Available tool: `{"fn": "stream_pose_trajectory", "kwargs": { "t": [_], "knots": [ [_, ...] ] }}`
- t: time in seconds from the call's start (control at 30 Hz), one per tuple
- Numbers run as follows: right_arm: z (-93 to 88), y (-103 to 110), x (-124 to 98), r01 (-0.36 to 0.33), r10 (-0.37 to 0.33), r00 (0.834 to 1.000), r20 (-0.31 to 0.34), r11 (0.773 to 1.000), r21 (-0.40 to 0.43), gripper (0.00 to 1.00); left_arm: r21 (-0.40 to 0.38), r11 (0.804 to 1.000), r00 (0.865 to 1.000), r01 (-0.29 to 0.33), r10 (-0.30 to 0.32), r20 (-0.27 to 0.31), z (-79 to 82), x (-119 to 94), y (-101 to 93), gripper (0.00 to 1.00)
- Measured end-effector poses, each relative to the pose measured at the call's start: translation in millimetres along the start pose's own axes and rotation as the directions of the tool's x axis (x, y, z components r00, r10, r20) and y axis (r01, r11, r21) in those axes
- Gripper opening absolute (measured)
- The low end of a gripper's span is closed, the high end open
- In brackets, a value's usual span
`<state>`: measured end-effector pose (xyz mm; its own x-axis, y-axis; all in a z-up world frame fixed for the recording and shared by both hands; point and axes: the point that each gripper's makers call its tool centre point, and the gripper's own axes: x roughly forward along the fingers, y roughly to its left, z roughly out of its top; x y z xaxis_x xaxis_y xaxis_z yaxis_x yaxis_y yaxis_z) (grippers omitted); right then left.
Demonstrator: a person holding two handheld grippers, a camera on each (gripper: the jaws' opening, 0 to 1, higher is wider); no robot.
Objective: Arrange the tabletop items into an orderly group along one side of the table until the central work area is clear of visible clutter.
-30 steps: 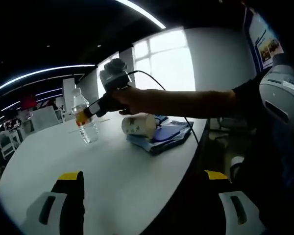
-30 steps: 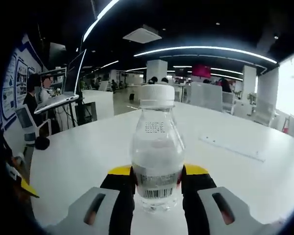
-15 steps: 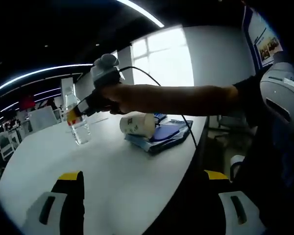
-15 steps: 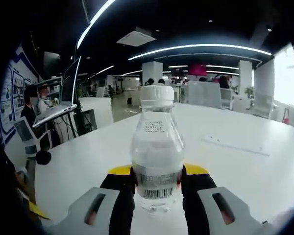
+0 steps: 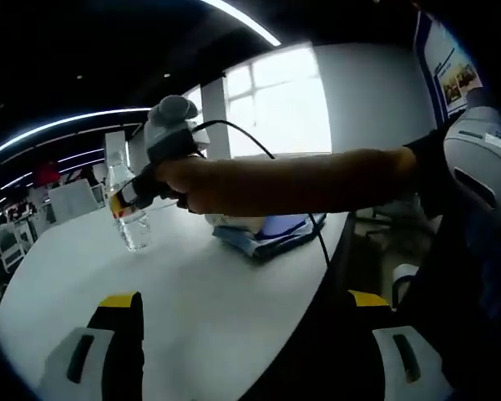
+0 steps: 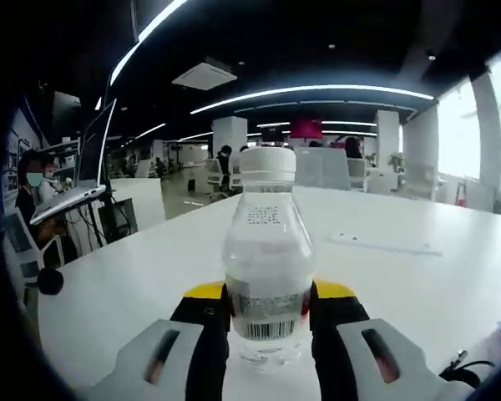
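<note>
Right gripper view: bottle (image 6: pixel 268 251) (clamped still) swung further left.

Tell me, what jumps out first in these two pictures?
In the right gripper view, a clear water bottle with a white cap stands front and centre, clamped between the right gripper's yellow-tipped jaws above a big white table. In the left gripper view, a person's arm stretches across the picture carrying that bottle, past a blue stack near the table edge, while the left gripper hangs open, holding nothing.
</note>
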<state>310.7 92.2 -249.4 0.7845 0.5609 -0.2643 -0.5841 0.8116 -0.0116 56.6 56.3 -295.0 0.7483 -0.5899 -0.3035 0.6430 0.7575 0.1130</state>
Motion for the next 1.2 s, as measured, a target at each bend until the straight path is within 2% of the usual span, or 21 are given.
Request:
{"fn": "stream_pose_trajectory", "kwargs": {
  "t": [0.03, 0.07, 0.17, 0.27, 0.5, 0.57, 0.6, 0.7, 0.83, 0.9, 1.07, 1.1, 1.17, 1.2],
  "knots": [
    [-2.4, -0.3, -0.5, 0.008, -0.008, 1.0, -0.003, 1.0, 0.002, 0.34, -0.001, 1.0, 1.0, -0.001, 0.001, 0.0, -0.3, -0.1, 0.1, 0.99],
    [3.3, -1.2, -0.6, 0.027, -0.027, 0.999, 0.048, 1.0, -0.009, 0.34, -0.001, 1.0, 1.0, -0.001, 0.001, -0.002, -1.1, -0.2, 0.3, 0.99],
    [-1.1, 3.4, 0.1, 0.037, -0.036, 0.999, 0.029, 0.998, -0.041, 0.35, -0.006, 1.0, 1.0, 0.0, -0.001, -0.004, -3.2, 0.0, 0.3, 0.99],
    [0.9, 4.9, 0.3, 0.044, -0.041, 0.998, 0.049, 0.998, -0.052, 0.36, -0.009, 1.0, 1.0, 0.003, -0.003, -0.005, -4.7, 0.3, 0.2, 0.99],
    [-1.1, 2.6, -9.0, 0.037, -0.036, 0.998, 0.042, 0.999, -0.038, 0.37, -0.011, 1.0, 1.0, 0.004, -0.004, -0.003, -5.2, 1.1, -0.8, 0.99],
    [2.2, 1.8, -12.3, 0.037, -0.035, 0.998, 0.054, 0.999, -0.034, 0.41, -0.011, 1.0, 1.0, 0.009, -0.009, -0.004, -5.2, 2.4, -2.3, 0.99],
    [12.5, 4.0, -14.6, 0.03, -0.025, 0.995, 0.1, 0.998, -0.055, 0.44, -0.01, 1.0, 1.0, 0.011, -0.011, -0.005, -5.0, 3.3, -3.3, 0.99],
    [27.2, 8.2, -20.4, 0.028, -0.017, 0.991, 0.131, 0.996, -0.087, 0.51, -0.006, 1.0, 1.0, 0.014, -0.014, -0.006, -4.2, 4.6, -4.9, 0.99],
    [38.1, 14.2, -26.7, -0.016, 0.027, 0.991, 0.134, 0.997, -0.078, 0.57, -0.002, 1.0, 1.0, 0.012, -0.012, -0.002, -1.0, 4.3, -6.3, 0.99],
    [40.8, 16.9, -29.4, -0.06, 0.067, 0.99, 0.128, 0.996, -0.059, 0.6, -0.001, 1.0, 1.0, 0.012, -0.012, 0.001, -0.4, 3.8, -6.7, 0.99],
    [57.3, 14.0, -35.9, -0.126, 0.136, 0.981, 0.136, 0.989, -0.078, 0.66, -0.001, 1.0, 1.0, 0.008, -0.008, -0.006, -2.1, 2.5, -5.8, 0.99],
    [62.5, 21.1, -37.2, -0.201, 0.209, 0.968, 0.136, 0.977, -0.073, 0.66, -0.005, 1.0, 1.0, 0.006, -0.006, -0.006, -2.3, 2.1, -5.0, 0.99],
    [62.9, 21.1, -37.7, -0.255, 0.263, 0.96, 0.096, 0.963, -0.091, 0.66, -0.005, 1.0, 1.0, 0.004, -0.004, -0.005, -2.2, 1.7, -4.1, 0.99],
    [67.7, 20.3, -38.4, -0.289, 0.298, 0.948, 0.109, 0.953, -0.089, 0.66, -0.005, 1.0, 1.0, 0.001, -0.001, -0.005, -2.1, 1.5, -3.3, 0.99]
  ]
}}
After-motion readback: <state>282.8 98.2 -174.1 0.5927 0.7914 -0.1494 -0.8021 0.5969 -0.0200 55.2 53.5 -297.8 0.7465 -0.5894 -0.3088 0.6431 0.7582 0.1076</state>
